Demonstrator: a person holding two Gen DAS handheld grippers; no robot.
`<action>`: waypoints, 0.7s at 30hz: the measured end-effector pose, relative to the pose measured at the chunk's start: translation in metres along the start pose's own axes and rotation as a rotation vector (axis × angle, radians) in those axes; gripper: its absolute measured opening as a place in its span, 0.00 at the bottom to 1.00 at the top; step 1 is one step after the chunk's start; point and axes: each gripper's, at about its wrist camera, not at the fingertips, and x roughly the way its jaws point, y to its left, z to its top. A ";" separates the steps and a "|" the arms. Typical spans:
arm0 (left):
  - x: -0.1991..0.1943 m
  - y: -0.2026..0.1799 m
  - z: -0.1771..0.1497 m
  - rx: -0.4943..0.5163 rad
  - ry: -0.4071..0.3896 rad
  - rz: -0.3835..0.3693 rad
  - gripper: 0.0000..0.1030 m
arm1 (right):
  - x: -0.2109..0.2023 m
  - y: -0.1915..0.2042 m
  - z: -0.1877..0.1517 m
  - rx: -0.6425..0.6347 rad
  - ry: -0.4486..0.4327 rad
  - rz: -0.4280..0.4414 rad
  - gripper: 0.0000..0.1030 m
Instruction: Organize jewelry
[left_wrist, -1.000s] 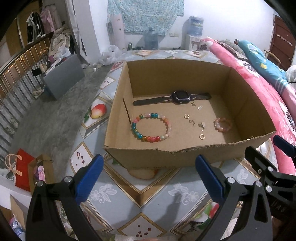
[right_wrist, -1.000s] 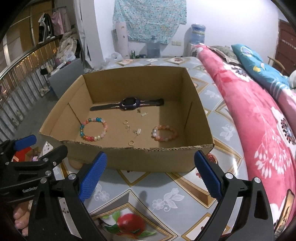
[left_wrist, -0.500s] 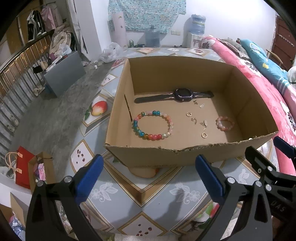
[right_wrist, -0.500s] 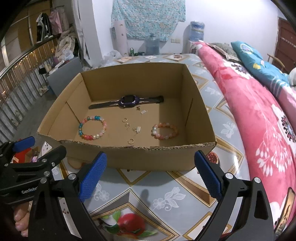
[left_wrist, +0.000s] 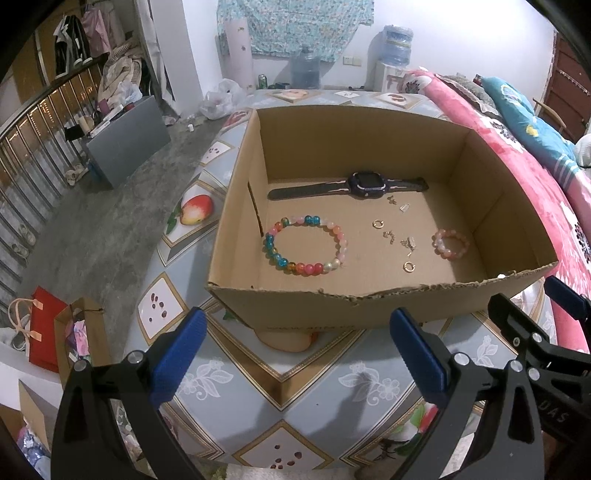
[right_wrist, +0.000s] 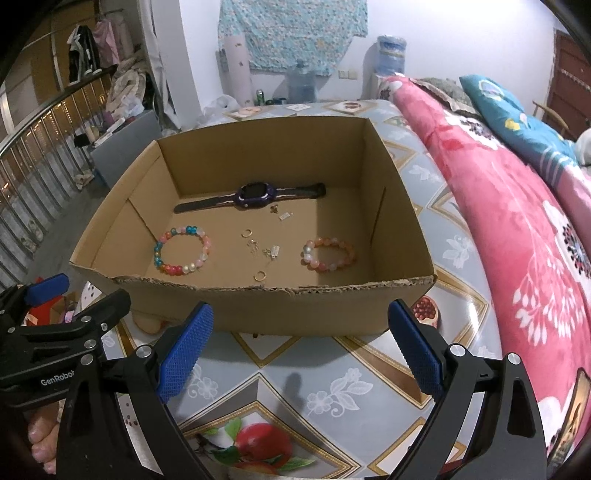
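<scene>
- The left gripper (left_wrist: 295, 354) hovers over the patterned tablecloth (left_wrist: 317, 387) just short of the cardboard box (left_wrist: 369, 310); its jaws stand wide apart with nothing between them.
- The right gripper (right_wrist: 301, 343) hangs beside it, also before the near wall of the box, jaws spread and empty.
- All the jewelry lies on the floor of the box. The multicolour bead bracelet (left_wrist: 306, 245) is on the left, the pink bead bracelet (right_wrist: 329, 254) on the right, well apart from it.
- Between them lie small gold hoop earrings (right_wrist: 260, 275) and a scatter of tiny studs and clasps (right_wrist: 271, 252). The dark watch (right_wrist: 255, 195) lies flat along the far wall.
- Handling, as a judgement: the bracelets look light, with hard, smooth beads that could roll or slip; pinching across one side of the ring seems safest.
- The hoops and studs look very light, thin and easy to flick away or bend; they would need a fingertip pinch flat to the cardboard.
- The watch looks stiffest at its case, with a limp strap; the case or the strap just beside it seems the best hold.
- Writing: "GenRobo…" reads on the left gripper's body in the right wrist view; faint letters, perhaps "DAS", show on the right gripper in the left wrist view. Print on the box front is too small to read.
</scene>
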 end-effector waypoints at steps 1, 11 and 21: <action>0.000 0.000 0.000 0.000 0.000 0.000 0.94 | 0.000 0.000 0.000 0.000 0.000 0.000 0.89; 0.002 0.001 -0.001 0.000 0.002 0.001 0.94 | 0.001 -0.001 -0.001 0.004 0.006 0.001 0.89; 0.002 0.000 -0.001 0.000 0.003 0.002 0.94 | 0.002 -0.002 0.000 0.001 0.007 0.001 0.89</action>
